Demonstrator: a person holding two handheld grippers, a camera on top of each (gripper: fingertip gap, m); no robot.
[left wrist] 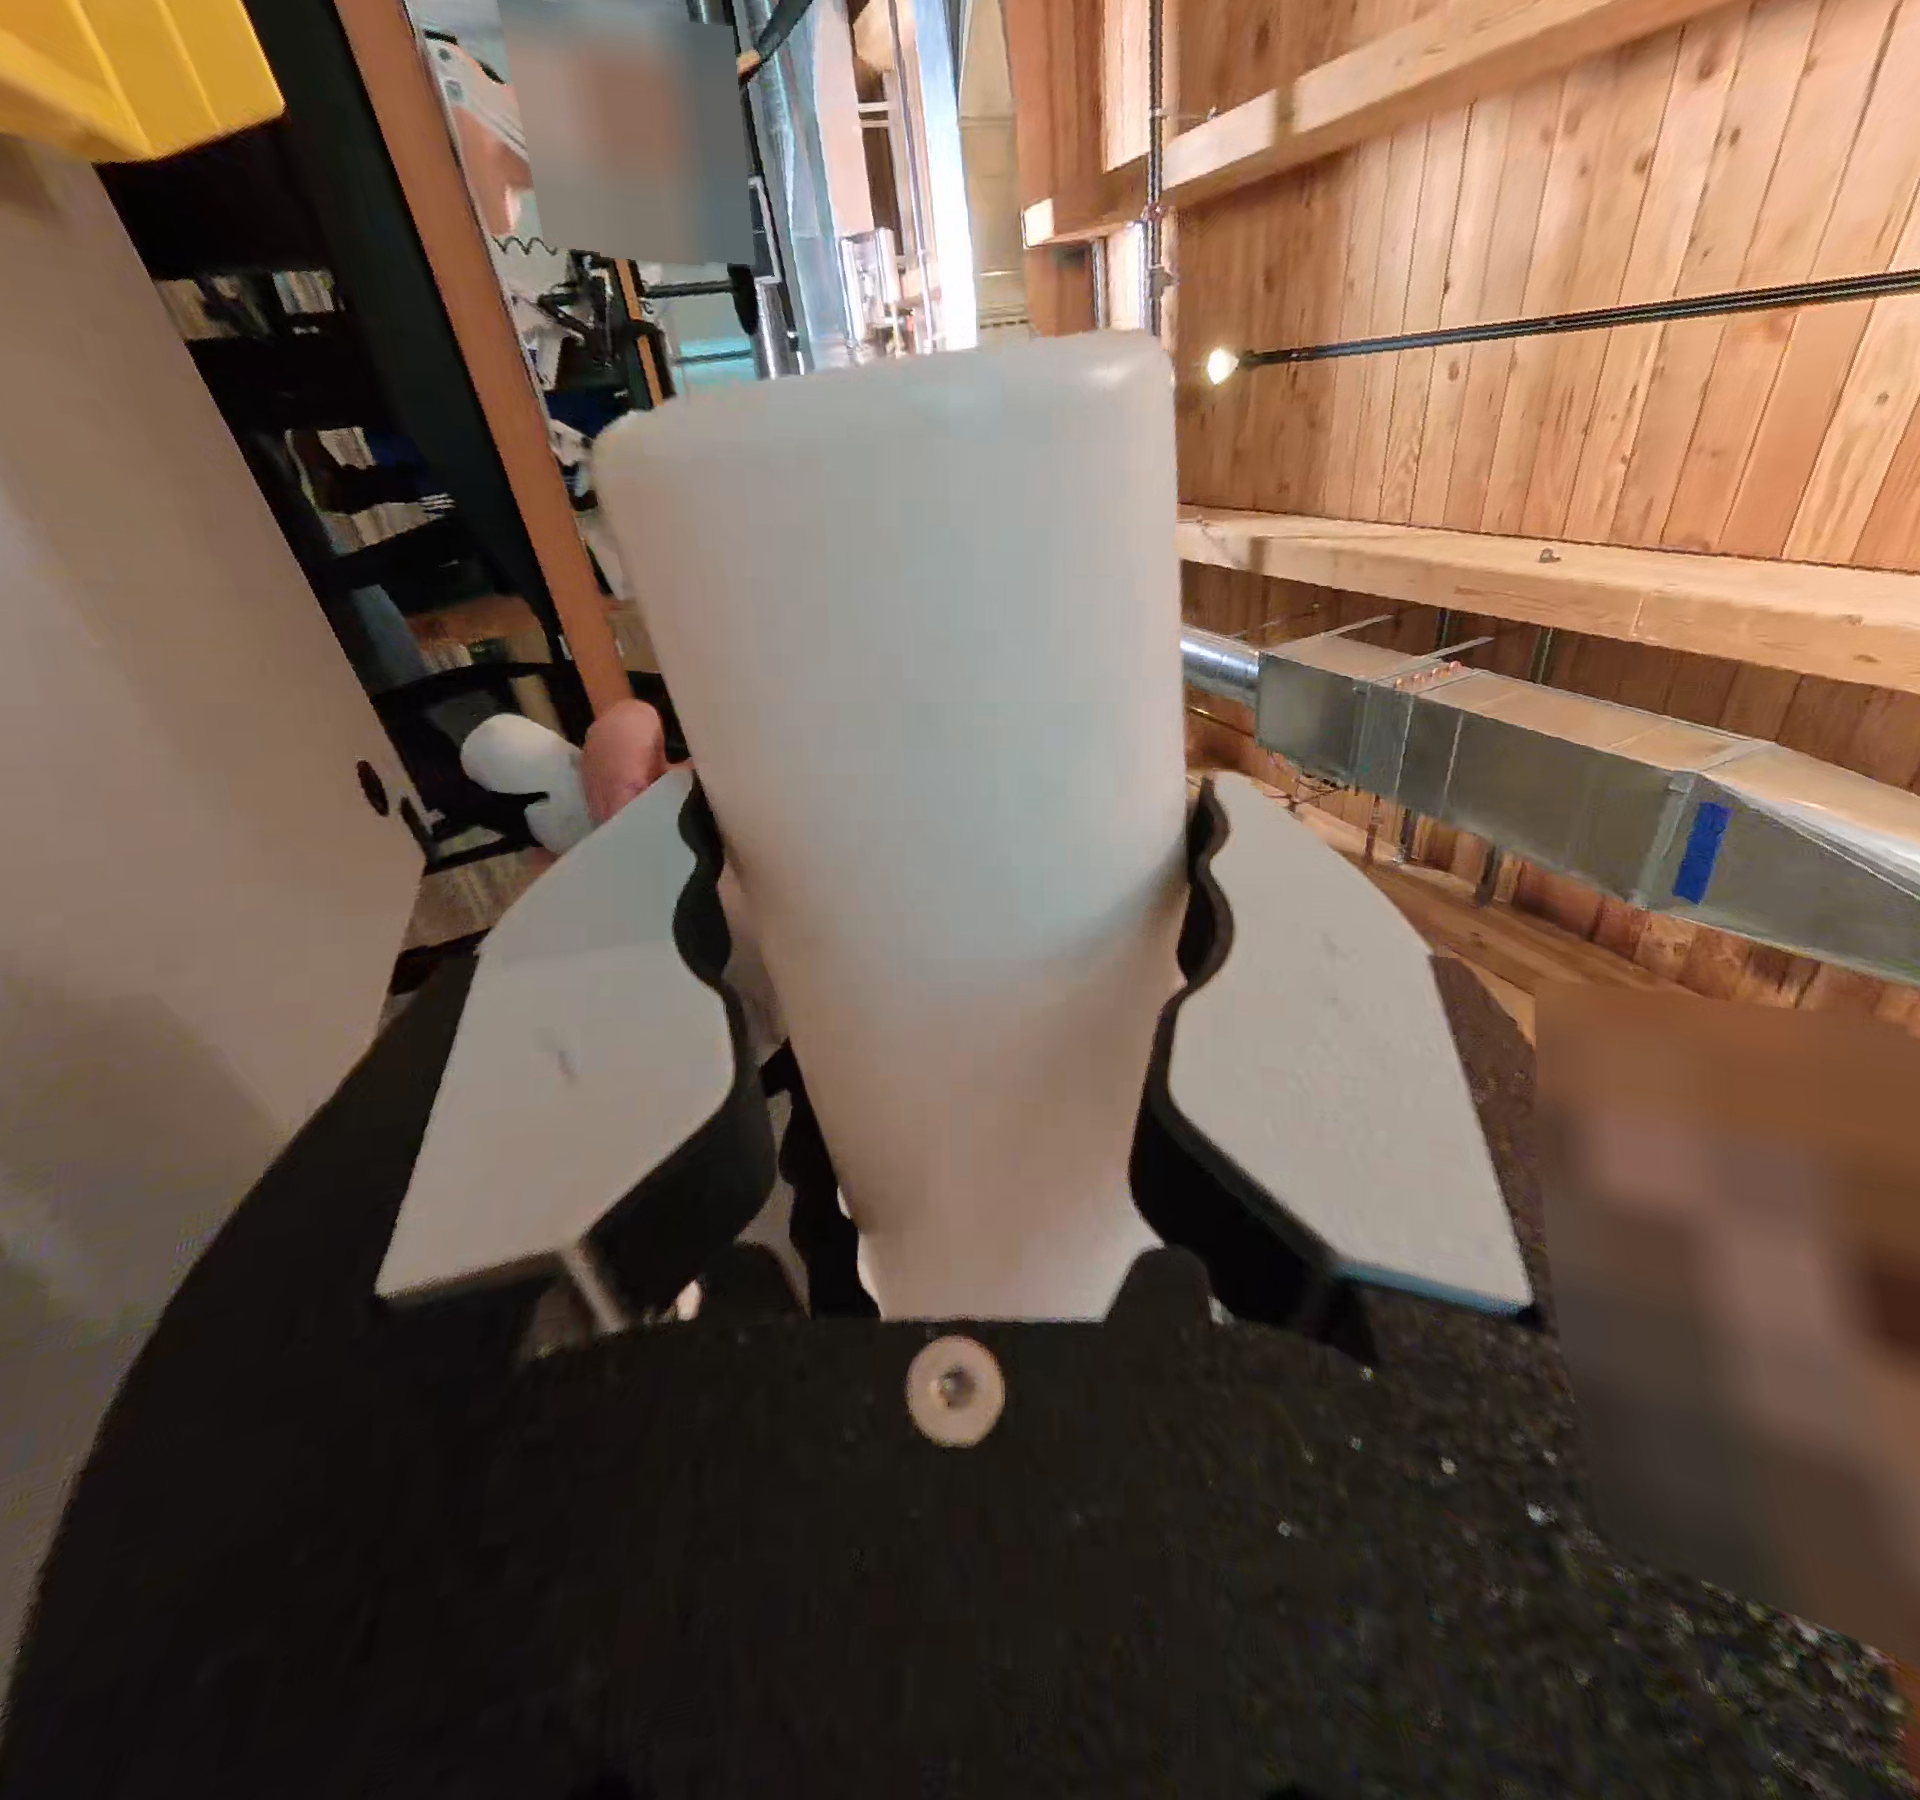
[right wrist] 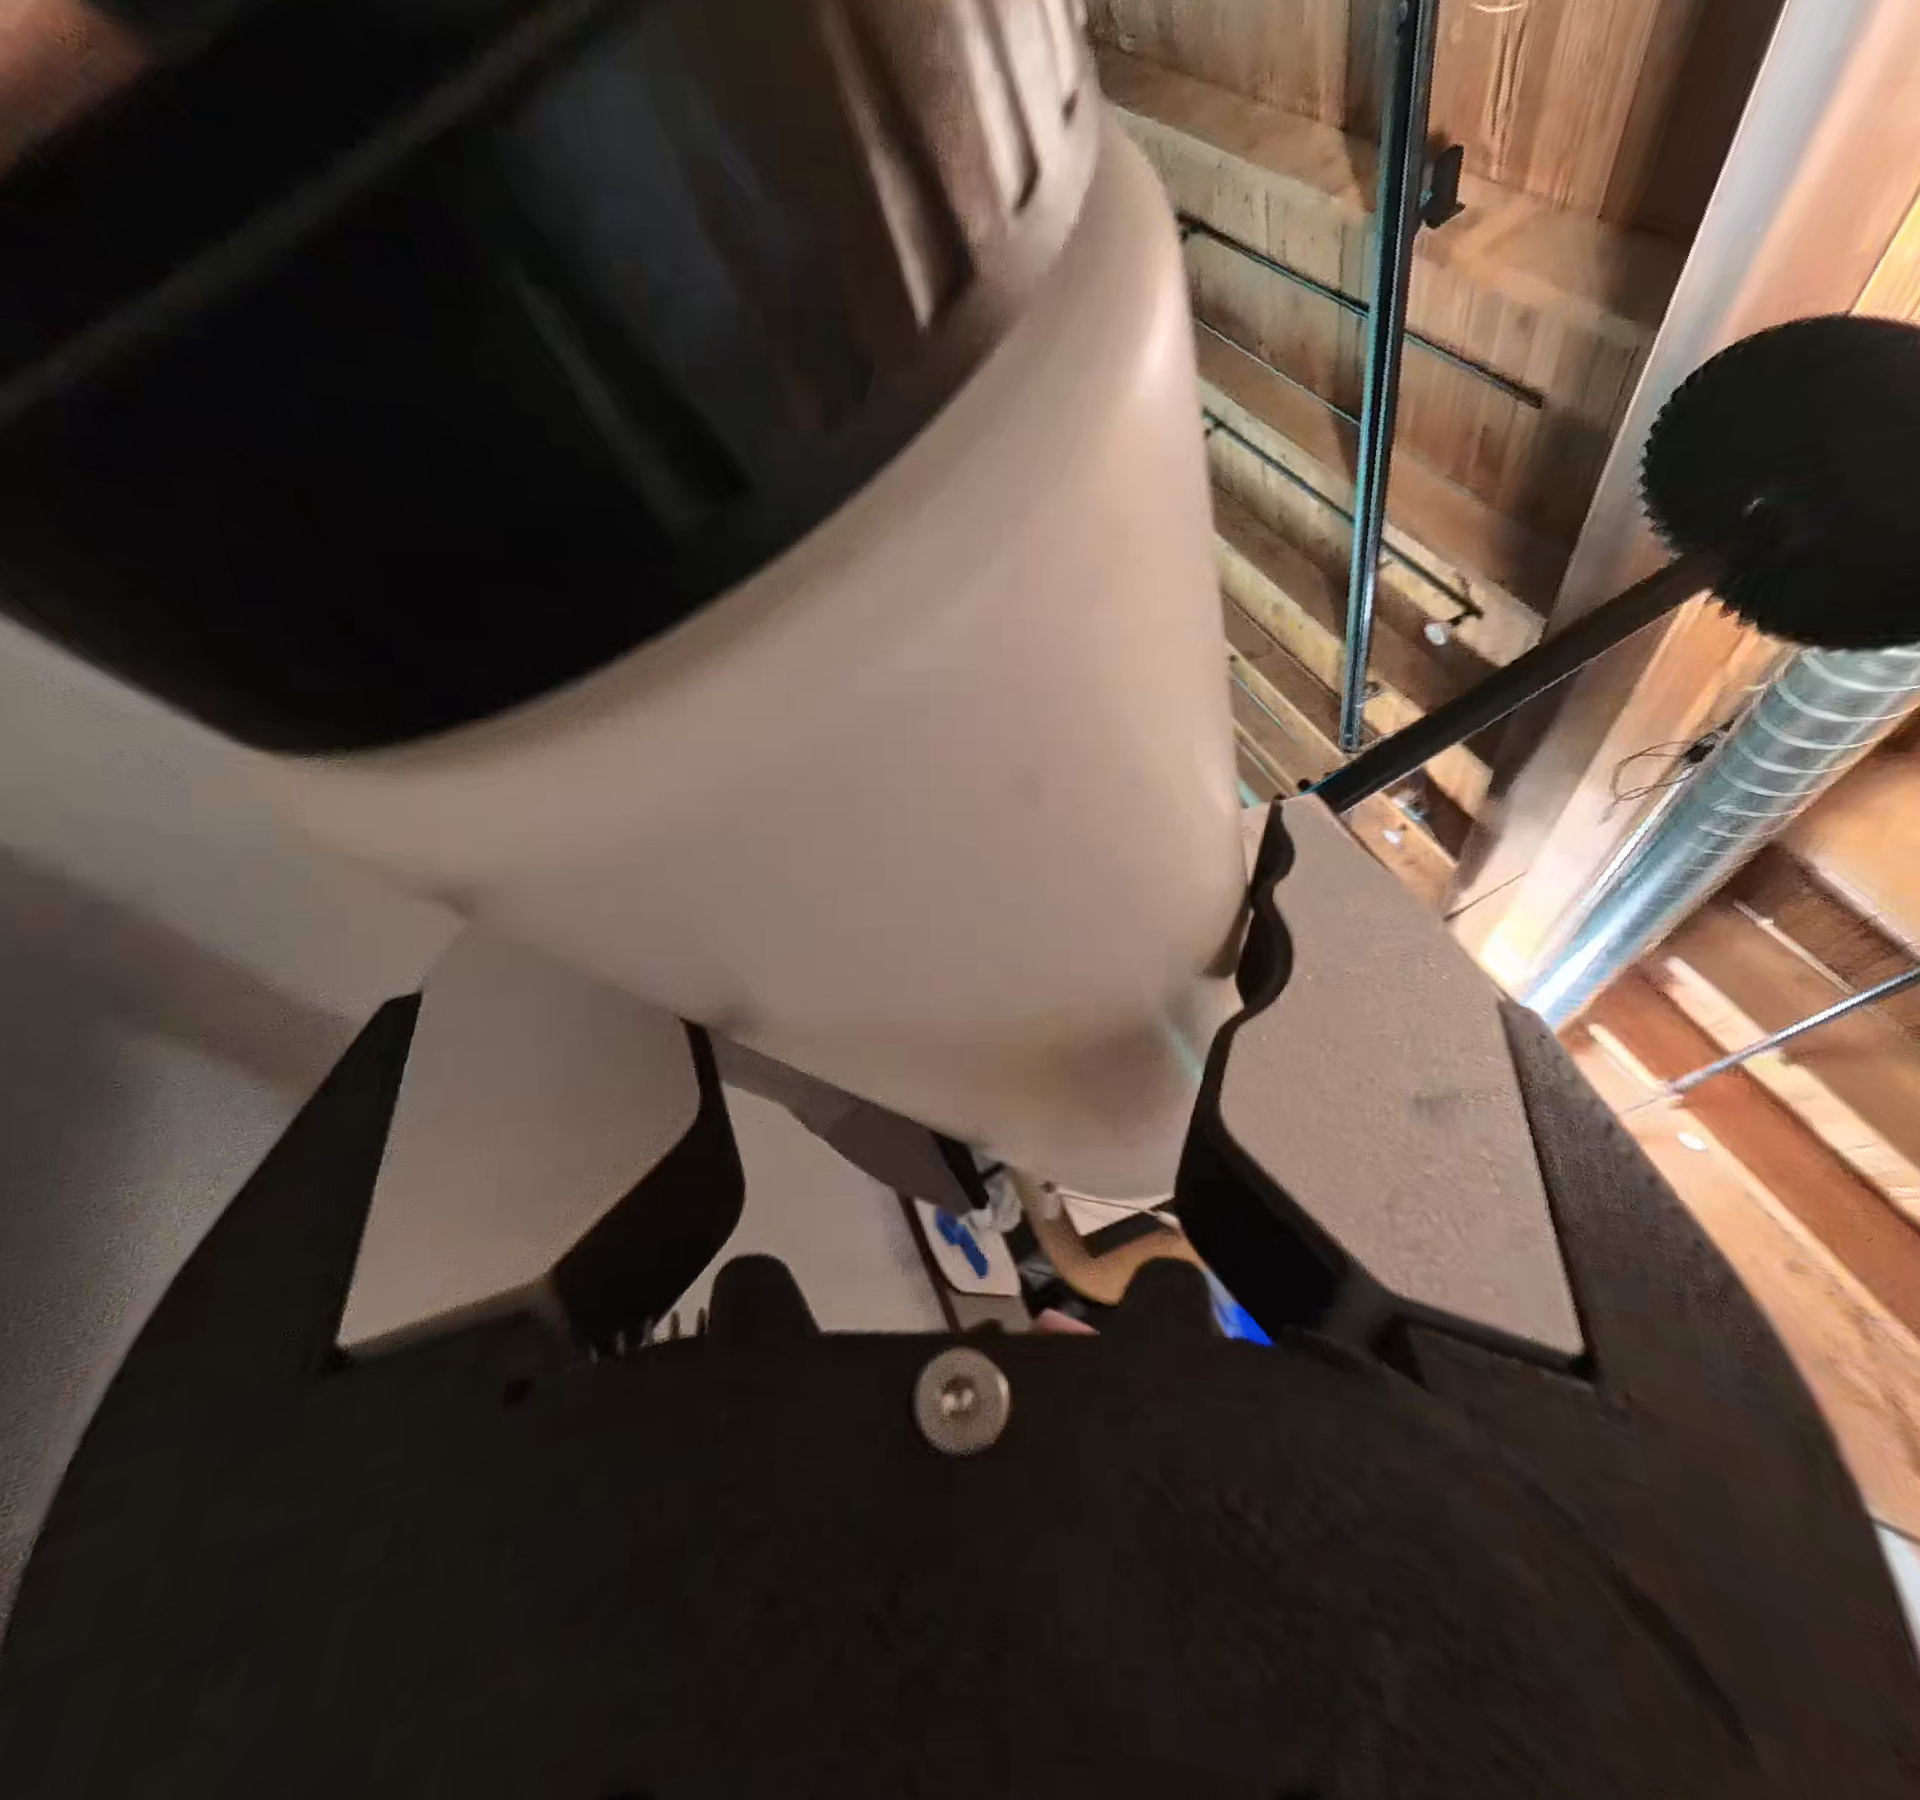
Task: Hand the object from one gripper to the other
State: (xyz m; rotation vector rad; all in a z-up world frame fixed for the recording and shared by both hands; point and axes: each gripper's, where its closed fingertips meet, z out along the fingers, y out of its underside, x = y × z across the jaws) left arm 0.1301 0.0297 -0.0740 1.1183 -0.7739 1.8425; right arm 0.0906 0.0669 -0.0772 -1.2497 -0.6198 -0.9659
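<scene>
Left wrist view: left gripper (left wrist: pixel 940 877) clamped on white object (left wrist: pixel 914 711), both pads pressing its sides, object projecting forward beyond fingertips.

Right wrist view: right gripper (right wrist: pixel 971 929) wide open; object (right wrist: pixel 883 815) between jaws, touching right pad (right wrist: pixel 1257 929), apart from left.

Left wrist view sits on the left hand-held gripper (left wrist: pixel 940 919), facing forward and upward toward a wooden plank wall (left wrist: pixel 1558 296), very close to a white tapered plastic object (left wrist: pixel 904 711). Right wrist view, on the right hand-held gripper (right wrist: pixel 966 1075), tilts upward; both views share that object (right wrist: pixel 883 815) and the wall (right wrist: pixel 1299 36).
</scene>
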